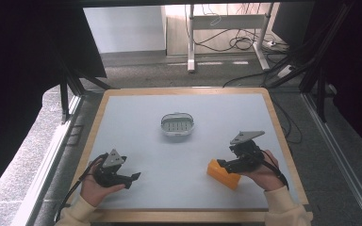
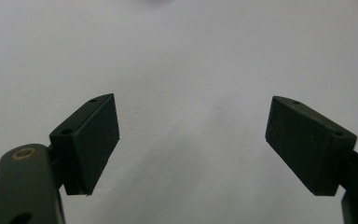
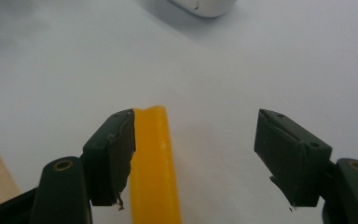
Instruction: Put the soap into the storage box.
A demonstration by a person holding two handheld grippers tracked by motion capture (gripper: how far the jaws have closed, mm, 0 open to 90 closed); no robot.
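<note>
An orange block lies on the grey table top at the front right. My right gripper reaches over it from the right, held in a hand. In the right gripper view the block stands between the jaws of this gripper, against the left pad. A wide gap separates it from the right pad, so the jaws are open. My left gripper rests at the front left in the other hand, open over bare table with nothing between its pads.
A white oval dish with a perforated insert stands in the middle of the table, and its rim shows ahead of the right gripper. A wooden border frames the table top. Desk legs and cables are on the floor beyond.
</note>
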